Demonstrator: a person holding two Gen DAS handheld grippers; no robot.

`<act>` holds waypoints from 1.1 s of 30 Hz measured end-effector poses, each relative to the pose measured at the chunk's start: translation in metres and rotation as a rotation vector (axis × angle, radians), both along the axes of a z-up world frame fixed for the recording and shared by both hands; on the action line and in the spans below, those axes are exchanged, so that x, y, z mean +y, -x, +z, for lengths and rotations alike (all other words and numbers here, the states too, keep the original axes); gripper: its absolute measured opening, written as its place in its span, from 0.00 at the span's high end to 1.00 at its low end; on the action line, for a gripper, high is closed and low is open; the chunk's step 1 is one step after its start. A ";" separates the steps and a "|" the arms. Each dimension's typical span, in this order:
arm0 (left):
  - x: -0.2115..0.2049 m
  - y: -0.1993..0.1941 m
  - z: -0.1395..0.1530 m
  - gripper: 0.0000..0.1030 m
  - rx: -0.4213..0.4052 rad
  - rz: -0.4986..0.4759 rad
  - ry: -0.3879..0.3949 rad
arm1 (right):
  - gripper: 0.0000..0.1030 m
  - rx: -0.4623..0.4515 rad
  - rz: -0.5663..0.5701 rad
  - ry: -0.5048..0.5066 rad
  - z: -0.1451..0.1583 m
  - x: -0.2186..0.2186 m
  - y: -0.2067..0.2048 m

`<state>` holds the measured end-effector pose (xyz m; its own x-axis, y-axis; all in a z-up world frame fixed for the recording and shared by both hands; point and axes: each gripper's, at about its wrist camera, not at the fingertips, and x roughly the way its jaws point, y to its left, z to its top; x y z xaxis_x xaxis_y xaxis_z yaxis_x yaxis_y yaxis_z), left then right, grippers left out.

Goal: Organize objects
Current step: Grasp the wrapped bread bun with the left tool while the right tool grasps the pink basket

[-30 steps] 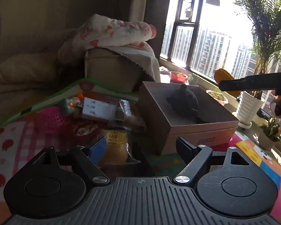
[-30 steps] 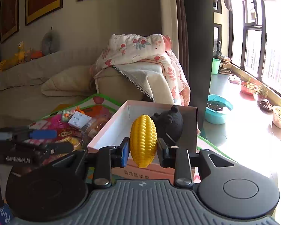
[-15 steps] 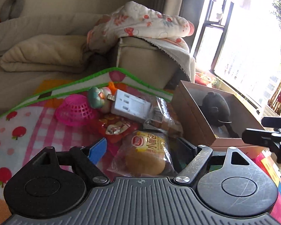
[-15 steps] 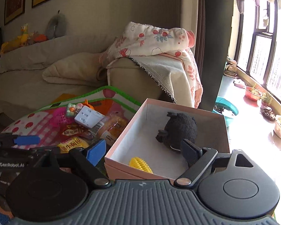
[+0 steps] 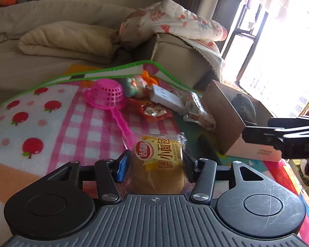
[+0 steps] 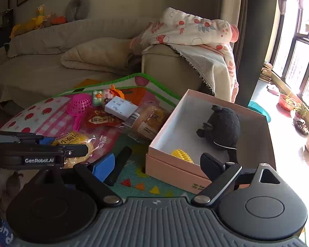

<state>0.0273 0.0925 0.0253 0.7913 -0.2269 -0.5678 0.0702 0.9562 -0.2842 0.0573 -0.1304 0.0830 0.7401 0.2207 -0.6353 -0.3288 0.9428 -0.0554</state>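
Bread packet [image 5: 158, 164] between closing left claw [image 5: 155, 165]

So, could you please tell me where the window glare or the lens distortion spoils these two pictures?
Left wrist view: the window is blown out white, and the black plush toy in the box is in shadow; the mat's green edge curves. Right wrist view: glare stays at the window; the box interior, the corn toy and the sofa read clearly.

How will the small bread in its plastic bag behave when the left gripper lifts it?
The bread looks soft, so it probably squashes between the left gripper jaws, which have just been closing around it. Its glossy wrapper may slip and crinkle. It seems light for its size.
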 end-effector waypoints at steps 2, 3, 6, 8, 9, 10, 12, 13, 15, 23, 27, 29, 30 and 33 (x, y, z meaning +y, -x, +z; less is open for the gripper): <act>0.018 0.020 0.001 0.45 -0.010 0.029 0.001 | 0.12 0.016 0.040 -0.014 -0.001 0.026 -0.012; 0.024 0.026 0.001 0.45 -0.011 0.041 0.001 | 0.12 0.026 0.062 -0.020 -0.001 0.041 -0.018; 0.051 0.045 0.000 0.45 -0.009 0.085 0.016 | 0.12 0.076 0.134 -0.041 -0.003 0.089 -0.044; 0.068 0.055 -0.002 0.45 -0.009 0.120 0.027 | 0.12 0.090 0.168 -0.034 -0.007 0.121 -0.063; 0.073 0.058 -0.002 0.45 -0.011 0.134 0.028 | 0.12 0.097 0.172 -0.023 -0.010 0.137 -0.073; 0.081 0.063 -0.003 0.45 -0.015 0.152 0.032 | 0.12 0.118 0.172 -0.016 -0.016 0.153 -0.086; 0.092 0.071 -0.006 0.45 -0.020 0.180 0.052 | 0.12 0.166 0.152 -0.019 -0.027 0.175 -0.109; 0.095 0.073 -0.006 0.45 -0.020 0.185 0.062 | 0.12 0.186 0.127 -0.022 -0.032 0.183 -0.120; 0.099 0.077 -0.008 0.45 -0.023 0.186 0.076 | 0.13 0.224 0.070 -0.029 -0.044 0.195 -0.142; 0.092 0.077 -0.011 0.45 -0.045 0.171 0.044 | 0.30 0.222 0.051 0.048 -0.052 0.213 -0.158; 0.091 0.077 -0.011 0.45 -0.046 0.175 0.043 | 0.31 0.193 0.140 0.109 -0.044 0.207 -0.131; 0.090 0.077 -0.011 0.45 -0.045 0.180 0.044 | 0.31 0.207 0.171 0.112 -0.039 0.199 -0.114; 0.088 0.078 -0.011 0.45 -0.043 0.181 0.046 | 0.31 0.217 0.183 0.110 -0.036 0.193 -0.104; 0.082 0.081 -0.010 0.45 -0.038 0.176 0.039 | 0.31 0.225 0.195 0.091 -0.027 0.174 -0.072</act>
